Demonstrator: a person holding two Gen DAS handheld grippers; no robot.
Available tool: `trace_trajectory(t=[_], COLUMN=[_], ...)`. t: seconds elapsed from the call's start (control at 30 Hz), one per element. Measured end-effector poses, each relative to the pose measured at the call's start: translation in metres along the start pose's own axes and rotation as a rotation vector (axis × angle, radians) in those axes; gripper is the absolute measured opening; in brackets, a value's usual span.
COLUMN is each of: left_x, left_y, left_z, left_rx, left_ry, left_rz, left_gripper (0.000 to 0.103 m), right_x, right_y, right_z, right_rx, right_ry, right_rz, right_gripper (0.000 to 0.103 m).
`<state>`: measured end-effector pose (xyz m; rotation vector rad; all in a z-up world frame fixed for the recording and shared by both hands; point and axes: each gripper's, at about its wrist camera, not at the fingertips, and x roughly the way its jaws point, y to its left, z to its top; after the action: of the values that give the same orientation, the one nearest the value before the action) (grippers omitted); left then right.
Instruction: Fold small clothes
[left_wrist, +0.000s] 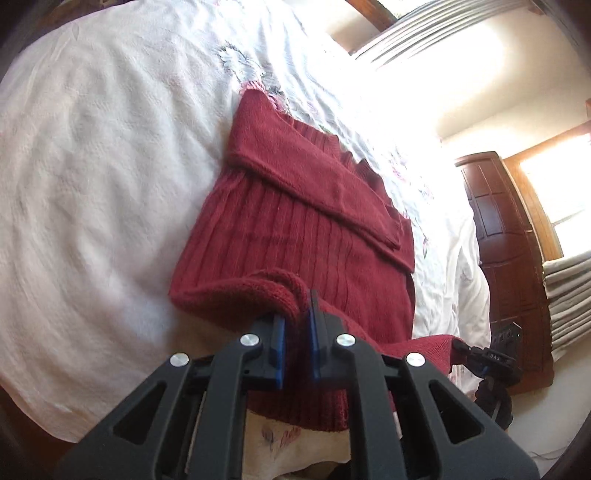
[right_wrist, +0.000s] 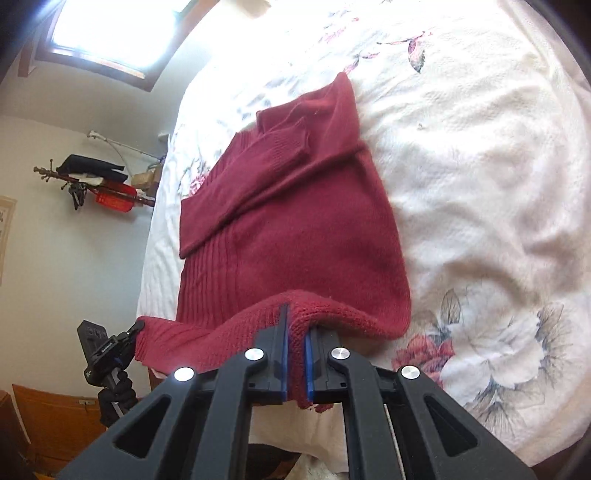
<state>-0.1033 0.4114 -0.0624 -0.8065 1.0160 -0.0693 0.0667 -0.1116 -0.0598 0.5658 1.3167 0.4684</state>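
- Dark red knitted sweater (left_wrist: 295, 221) spread on a white bedspread (left_wrist: 92, 166) printed with flowers, filling the centre of both wrist views, sleeves folded across the body.
- Left gripper (left_wrist: 295, 325), bottom centre of its own frame, closed down to a narrow gap on the sweater's near hem, a bunched roll of knit pinched between the blue pads (left_wrist: 314, 332).
- Right gripper (right_wrist: 295, 339), bottom centre of its own frame, likewise clamped on the hem, red knit filling the slit between its fingers.
- Hem lifted off the bedspread between the two grips, sagging toward lower left in the right wrist view.
- Brown wooden wardrobe (left_wrist: 506, 236) at right of left wrist frame; bright window (right_wrist: 110, 33) at upper left of right wrist frame.
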Motion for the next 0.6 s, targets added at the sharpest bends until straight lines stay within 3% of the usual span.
trace_trajectory(t=[0.13, 0.37, 0.5, 0.6], left_x=[0.03, 0.078, 0.095, 0.095], left_y=[0.006, 0.025, 0.042, 0.06], left_z=[0.031, 0.06, 0.076, 0.086], left_rx=[-0.028, -0.081, -0.143, -0.225], left_ry=[-0.001, 0.026, 0.046, 0.047], left_rz=[0.06, 0.096, 0.07, -0.018], left_gripper=[0.008, 0.01, 0.014, 0.019], right_x=[0.016, 0.057, 0.076, 0.081], right_y=[-0.006, -0.019, -0.033, -0.042], right_z=[0.039, 0.083, 0.101, 0.11], right_rx=[0.02, 0.051, 0.098, 0.119], right_ry=[-0.002, 0.025, 0.037, 0.041], right_rz=[-0.025, -0.074, -0.06, -0.054], right_gripper=[0.006, 0.006, 0.007, 0.011])
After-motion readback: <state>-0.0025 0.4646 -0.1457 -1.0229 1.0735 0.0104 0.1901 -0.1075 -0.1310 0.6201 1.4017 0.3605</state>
